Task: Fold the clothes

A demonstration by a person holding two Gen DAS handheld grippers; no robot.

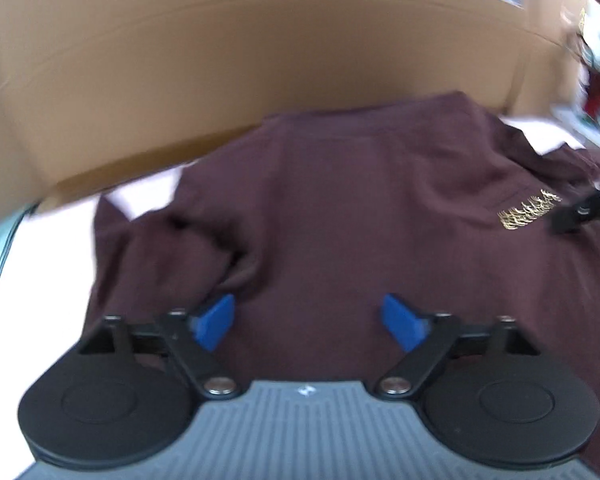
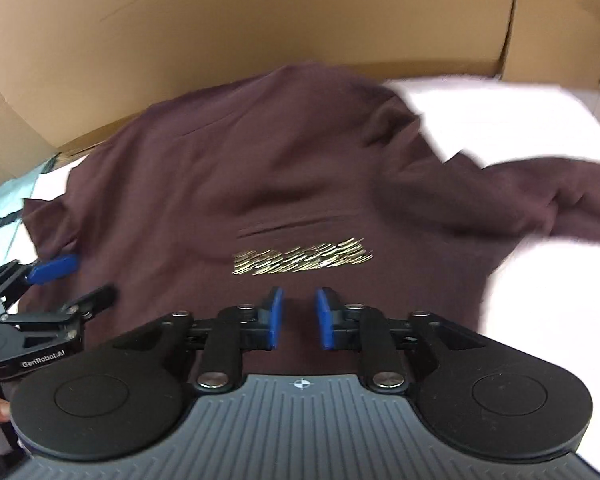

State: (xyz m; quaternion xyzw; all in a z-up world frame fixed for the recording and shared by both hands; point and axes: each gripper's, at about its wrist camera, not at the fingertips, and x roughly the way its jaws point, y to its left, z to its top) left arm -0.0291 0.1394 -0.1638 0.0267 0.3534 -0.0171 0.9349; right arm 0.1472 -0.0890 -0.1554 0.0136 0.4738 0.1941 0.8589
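White surface (image 2: 540,280), both grippers (image 1: 308,320) gaping, empty.

Maroon shirt (image 2: 228,176), gold print (image 2: 302,261); white surface (image 2: 540,280); brown cardboard (image 2: 260,20).

L gripper (image 1: 308,322) wide, R gripper (image 2: 299,317) narrow.

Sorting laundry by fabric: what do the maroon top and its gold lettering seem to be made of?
The maroon top looks like a soft matte knit, perhaps cotton: it creases and drapes limply. Its gold lettering looks like shiny metallic print or embroidery; blur leaves that open.
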